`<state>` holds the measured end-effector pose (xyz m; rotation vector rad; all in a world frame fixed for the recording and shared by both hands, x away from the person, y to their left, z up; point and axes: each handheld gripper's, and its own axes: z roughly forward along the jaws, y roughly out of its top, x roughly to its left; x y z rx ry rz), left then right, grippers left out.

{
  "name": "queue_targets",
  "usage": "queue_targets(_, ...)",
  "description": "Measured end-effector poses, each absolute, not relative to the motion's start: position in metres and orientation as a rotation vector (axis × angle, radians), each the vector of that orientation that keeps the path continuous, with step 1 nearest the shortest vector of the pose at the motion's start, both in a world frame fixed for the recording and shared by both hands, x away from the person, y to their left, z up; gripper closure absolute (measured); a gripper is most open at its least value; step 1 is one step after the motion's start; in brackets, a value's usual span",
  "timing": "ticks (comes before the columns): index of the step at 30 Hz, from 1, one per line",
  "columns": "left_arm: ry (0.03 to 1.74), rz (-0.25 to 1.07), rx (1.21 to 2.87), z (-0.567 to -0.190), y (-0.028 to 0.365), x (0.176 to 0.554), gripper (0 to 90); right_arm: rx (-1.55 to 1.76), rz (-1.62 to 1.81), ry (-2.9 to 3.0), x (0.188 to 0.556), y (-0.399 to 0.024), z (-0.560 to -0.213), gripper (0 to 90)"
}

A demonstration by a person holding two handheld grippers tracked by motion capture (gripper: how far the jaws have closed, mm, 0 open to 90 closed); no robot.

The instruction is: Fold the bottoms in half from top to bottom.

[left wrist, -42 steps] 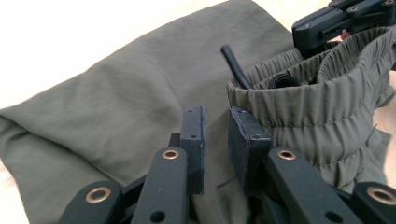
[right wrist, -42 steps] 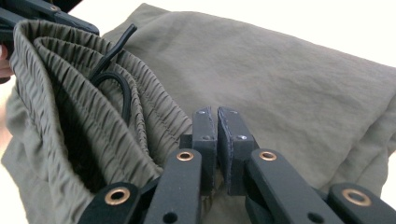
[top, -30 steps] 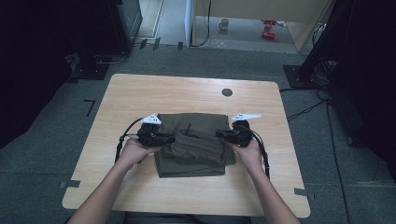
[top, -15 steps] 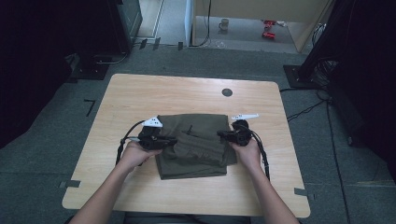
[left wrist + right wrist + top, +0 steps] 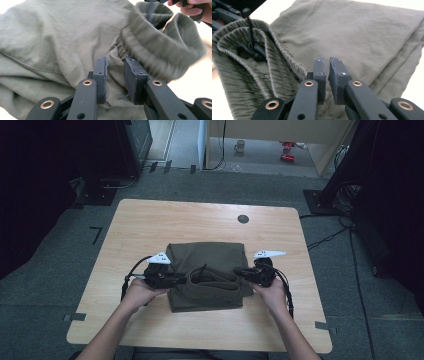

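A folded olive-green garment (image 5: 207, 275) lies near the middle of the pale wooden worktop (image 5: 150, 227), a little toward the near edge. Bare wood runs all round it: a broad band on the far side, where a small dark round mark (image 5: 243, 219) sits well apart from the cloth, narrower strips to left and right, and a strip between the garment's near edge and the worktop's near edge. Beyond the worktop is grey floor with cables (image 5: 325, 237) on the right and dark equipment at the far left.

The left hand-held gripper (image 5: 181, 280) reaches in from the garment's left edge. In the left gripper view its jaws (image 5: 116, 80) stand partly apart with a pinch of gathered cloth between them, just below the elastic waistband (image 5: 160, 53); the pads seem to press on the fabric, and the jaws have just been opening a little. The right hand-held gripper (image 5: 240, 271) comes in from the right edge. In the right gripper view its jaws (image 5: 327, 75) are almost closed, with a slim gap; the ribbed waistband (image 5: 274, 47) runs up to the left pad, but whether any cloth is caught between the pads I cannot tell. A black drawstring (image 5: 252, 47) lies in the opened waist.

Compared with a second ago, the waistband between the two grippers has been lifted and spread into an open loop (image 5: 212, 276), where the garment earlier lay flatter, and the left gripper has moved inward over the cloth. The garment's place on the worktop is unchanged.
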<state>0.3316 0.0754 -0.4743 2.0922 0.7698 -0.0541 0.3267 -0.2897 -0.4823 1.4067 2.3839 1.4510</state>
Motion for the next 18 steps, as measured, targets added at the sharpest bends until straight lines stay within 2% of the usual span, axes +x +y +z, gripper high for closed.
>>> queue_targets(7, 0.754, -0.064, 2.117, -0.477, 0.074, 0.313, 65.5, 1.356, 1.419, 2.432, 0.305, -0.285, -0.482, 77.3)
queue_targets(10, 0.75, -0.026, 2.134, -0.478, 0.072, 0.308, 55.8, 1.289, 1.377, 2.441, 0.299, -0.279, -0.483, 63.8)
queue_targets(12, 0.747, 0.007, 2.131, -0.479, 0.072, 0.305, 52.9, 1.231, 1.342, 2.437, 0.296, -0.276, -0.486, 55.5)
queue_targets(16, 0.763, 0.048, 2.116, -0.48, 0.07, 0.307, 43.2, 1.192, 1.304, 2.47, 0.296, -0.269, -0.494, 42.4)
queue_targets(18, 0.776, 0.04, 2.111, -0.482, 0.067, 0.308, 41.1, 1.189, 1.276, 2.502, 0.296, -0.263, -0.498, 38.3)
